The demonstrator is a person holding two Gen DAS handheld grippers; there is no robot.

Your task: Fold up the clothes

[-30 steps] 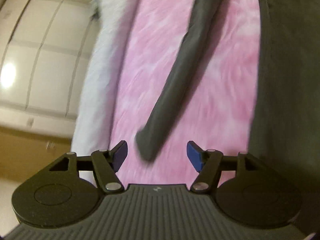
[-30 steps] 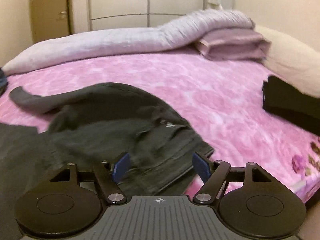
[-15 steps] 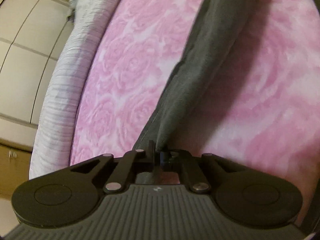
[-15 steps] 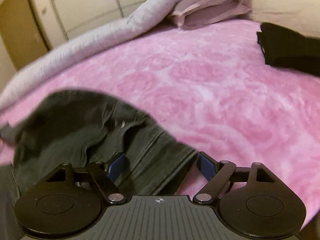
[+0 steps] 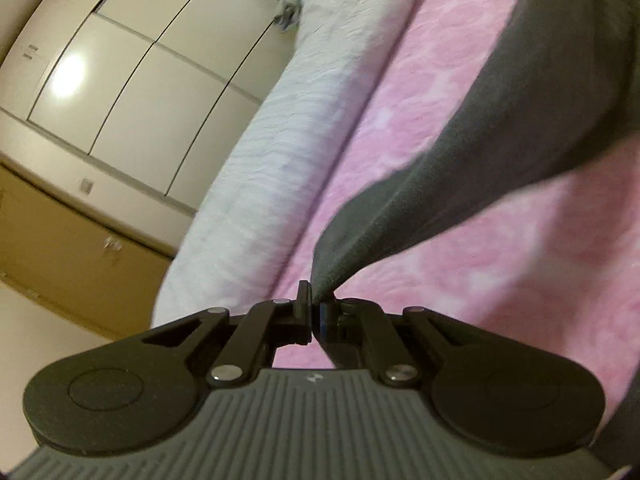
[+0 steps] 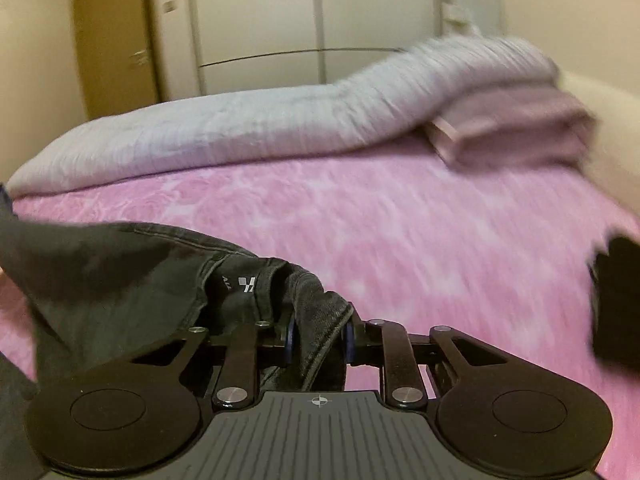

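1. jeans (image 6: pixel 120 280), dark grey, lie on the pink blanket (image 6: pixel 400 232) of a bed, lifted at two places.
2. left gripper (image 5: pixel 314 312) is clamped tight on the end of a trouser leg (image 5: pixel 460 168); the leg stretches up and to the right, raised off the blanket.
3. right gripper (image 6: pixel 318 338) has the waistband (image 6: pixel 316 300) between its blue pads (image 6: pixel 290 340); jaws are closing on the bunched denim, pads touching it on both sides.
4. a white label shows inside the waistband, just left of the grip.
5. grey duvet (image 6: pixel 240 128) lies rolled along the far edge of the bed, a folded pink cloth (image 6: pixel 516 124) beside it.
6. black garment (image 6: pixel 616 296) sits at the right edge, well apart from the jeans.
7. wardrobe (image 5: pixel 132 72) stands beyond the bed.
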